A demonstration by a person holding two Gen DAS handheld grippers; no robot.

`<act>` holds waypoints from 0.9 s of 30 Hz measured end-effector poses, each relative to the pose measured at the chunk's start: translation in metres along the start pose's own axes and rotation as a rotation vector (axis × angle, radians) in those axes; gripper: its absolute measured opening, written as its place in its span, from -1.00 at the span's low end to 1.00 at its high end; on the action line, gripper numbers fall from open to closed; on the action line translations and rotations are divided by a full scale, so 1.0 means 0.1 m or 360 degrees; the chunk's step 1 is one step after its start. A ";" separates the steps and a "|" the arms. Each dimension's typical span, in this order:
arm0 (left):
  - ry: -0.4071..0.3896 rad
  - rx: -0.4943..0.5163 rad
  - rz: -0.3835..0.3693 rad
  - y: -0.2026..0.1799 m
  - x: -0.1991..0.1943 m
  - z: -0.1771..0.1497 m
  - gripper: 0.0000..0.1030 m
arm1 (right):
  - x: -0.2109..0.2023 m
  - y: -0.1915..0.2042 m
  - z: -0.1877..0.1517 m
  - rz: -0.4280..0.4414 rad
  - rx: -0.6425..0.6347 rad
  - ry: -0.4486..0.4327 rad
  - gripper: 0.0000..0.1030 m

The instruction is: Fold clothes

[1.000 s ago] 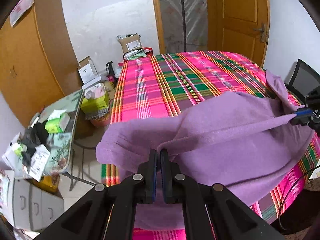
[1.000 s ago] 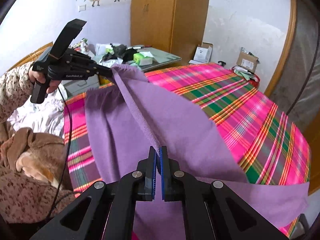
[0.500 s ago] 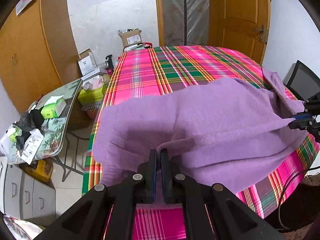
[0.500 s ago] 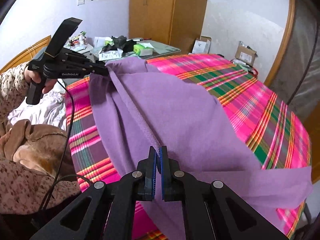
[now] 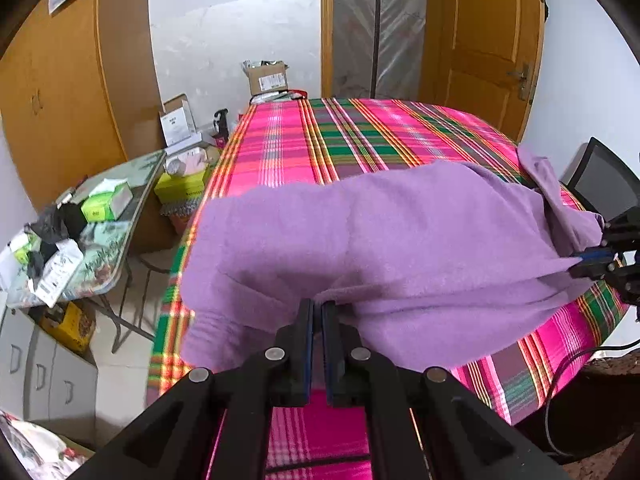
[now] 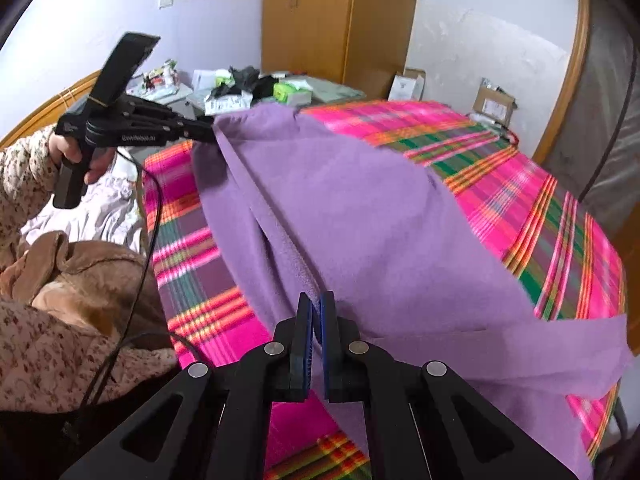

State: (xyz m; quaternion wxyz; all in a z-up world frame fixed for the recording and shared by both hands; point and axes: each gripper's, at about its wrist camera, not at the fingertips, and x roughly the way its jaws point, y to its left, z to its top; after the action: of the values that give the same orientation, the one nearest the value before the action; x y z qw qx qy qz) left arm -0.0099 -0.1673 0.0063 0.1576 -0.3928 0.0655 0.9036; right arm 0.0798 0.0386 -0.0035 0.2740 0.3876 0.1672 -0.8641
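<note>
Pinching the purple fleece garment along its near edge, my left gripper and right gripper are both clamped on it, stretching it above the pink plaid bedspread.

Only one marking is partly readable, white lettering along the body of the left claw in the right wrist view, blurred but seemingly "GenRobot.AI"; labels on the cardboard boxes are too small to read.
</note>
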 end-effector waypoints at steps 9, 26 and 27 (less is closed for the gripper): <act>-0.0046 -0.0103 -0.0073 0.05 -0.08 -0.18 -0.82 | 0.20 0.00 -0.14 0.0000 0.0015 0.0093 -0.93; 0.0024 -0.1386 -0.0440 1.33 0.13 -0.27 -0.24 | 0.24 0.05 -0.19 -0.0032 -0.0007 0.0107 -0.93; 0.0018 -0.1416 -0.0446 1.35 0.14 -0.27 -0.24 | 0.23 0.05 -0.19 -0.0034 -0.0006 0.0106 -0.93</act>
State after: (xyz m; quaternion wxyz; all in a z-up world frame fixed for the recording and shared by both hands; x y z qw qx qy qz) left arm -0.0460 -0.2972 -0.0233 0.0941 -0.4322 -0.3814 0.8118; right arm 0.0808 0.0364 -0.0338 0.2599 0.4138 0.1819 -0.8533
